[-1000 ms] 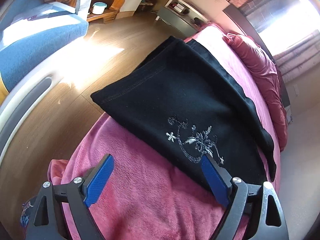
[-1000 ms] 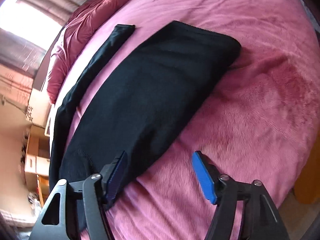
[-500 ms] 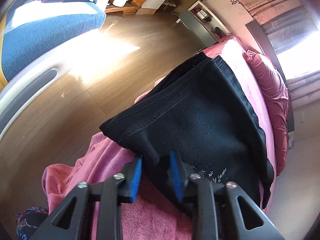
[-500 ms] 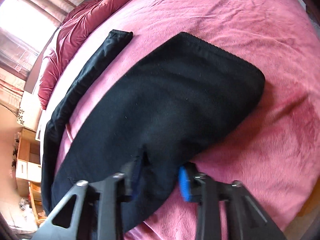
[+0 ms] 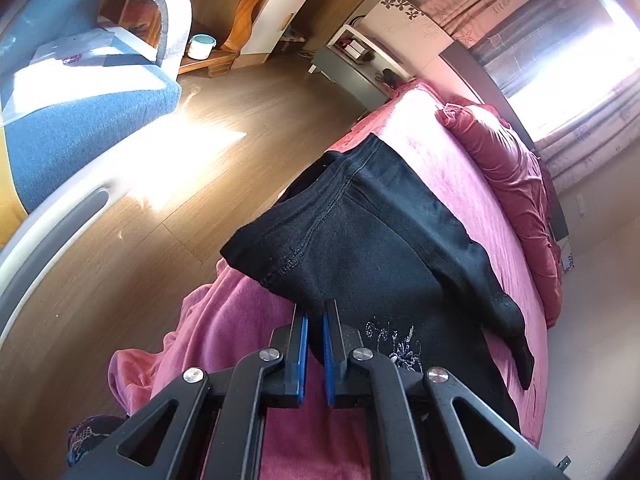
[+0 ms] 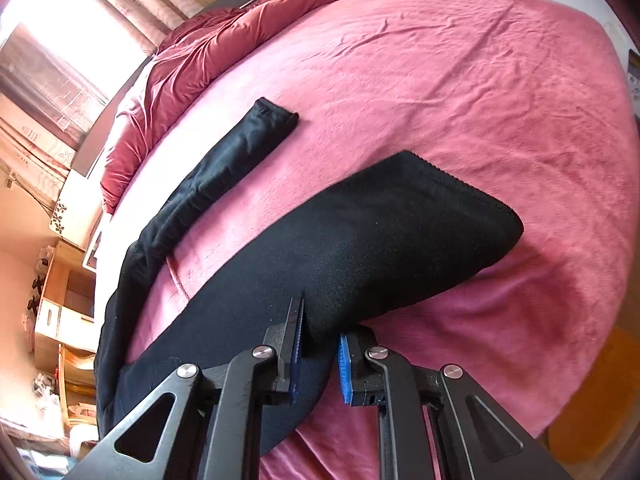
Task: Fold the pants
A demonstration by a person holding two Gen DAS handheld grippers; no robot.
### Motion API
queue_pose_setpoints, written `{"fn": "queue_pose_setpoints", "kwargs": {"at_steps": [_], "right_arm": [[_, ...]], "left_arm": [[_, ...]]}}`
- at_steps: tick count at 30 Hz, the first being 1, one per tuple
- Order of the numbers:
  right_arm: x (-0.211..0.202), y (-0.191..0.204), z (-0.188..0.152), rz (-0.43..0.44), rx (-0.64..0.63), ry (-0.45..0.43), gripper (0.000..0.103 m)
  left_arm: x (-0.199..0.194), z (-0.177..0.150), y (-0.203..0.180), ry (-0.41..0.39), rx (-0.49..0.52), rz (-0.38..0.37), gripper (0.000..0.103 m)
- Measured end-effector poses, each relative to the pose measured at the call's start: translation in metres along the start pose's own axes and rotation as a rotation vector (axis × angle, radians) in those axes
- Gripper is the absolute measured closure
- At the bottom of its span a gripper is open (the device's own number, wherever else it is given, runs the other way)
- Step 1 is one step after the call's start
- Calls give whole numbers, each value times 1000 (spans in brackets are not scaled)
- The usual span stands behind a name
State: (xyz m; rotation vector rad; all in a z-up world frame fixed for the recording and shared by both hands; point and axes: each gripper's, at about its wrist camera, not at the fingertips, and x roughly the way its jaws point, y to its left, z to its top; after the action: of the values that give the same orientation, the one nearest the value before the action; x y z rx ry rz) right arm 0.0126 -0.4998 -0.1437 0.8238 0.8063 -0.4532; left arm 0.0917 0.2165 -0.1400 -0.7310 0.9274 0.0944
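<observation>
**Observer:** Start with the left wrist view. What have you got?

**Operator:** My left hand-held gripper (image 5: 315, 322) has its blue pads clamped shut on a pinch of the black pants (image 5: 372, 248), at the near edge just ahead of the jaws. The fabric rises from the pink bed (image 5: 240, 320) toward the pads, so I judge that edge is lifted off the bedspread. Just right of the gripper I see the silver embroidery (image 5: 394, 344). Beyond the fingertips the cloth runs to a stitched seam, and one corner overhangs the bed's edge above the wooden floor (image 5: 192, 184). A narrow leg crosses to the right, ending near the far side.

**Observer:** And the right wrist view?

**Operator:** My right hand-held gripper (image 6: 320, 334) is closing, and a thick fold of the pants (image 6: 360, 248) sits between the jaws; the left pad presses on it, while the right pad's contact I can't quite tell. Ahead and to the right, the wide dark panel ends in a rounded corner resting on the bed (image 6: 480, 100). Up and to the left, the second leg (image 6: 248, 136) lies apart as a slim strip, angled away.

**Observer:** How far along is the fold?

**Operator:** Early, I'd say. Both grips are taken on the near edge, but the legs lie splayed rather than stacked, and I see no finished fold. What's left: carry this edge over, align the legs, then fold lengthwise again.
</observation>
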Motion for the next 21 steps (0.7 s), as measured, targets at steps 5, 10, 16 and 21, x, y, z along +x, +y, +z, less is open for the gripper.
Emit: {"fn": "queue_pose_setpoints", "kwargs": {"at_steps": [5, 10, 16, 21], "right_arm": [[-6, -25, -9, -39, 17, 19, 88], [-5, -49, -21, -85, 41, 40, 88], [-3, -57, -23, -97, 50, 58, 79], [-25, -58, -20, -193, 23, 0, 54]], "left_arm": [[-18, -24, 9, 24, 18, 15, 97], [-18, -50, 31, 82, -11, 38, 97], [-7, -51, 35, 129, -22, 99, 87], [-27, -29, 49, 67, -54, 153, 77]]}}
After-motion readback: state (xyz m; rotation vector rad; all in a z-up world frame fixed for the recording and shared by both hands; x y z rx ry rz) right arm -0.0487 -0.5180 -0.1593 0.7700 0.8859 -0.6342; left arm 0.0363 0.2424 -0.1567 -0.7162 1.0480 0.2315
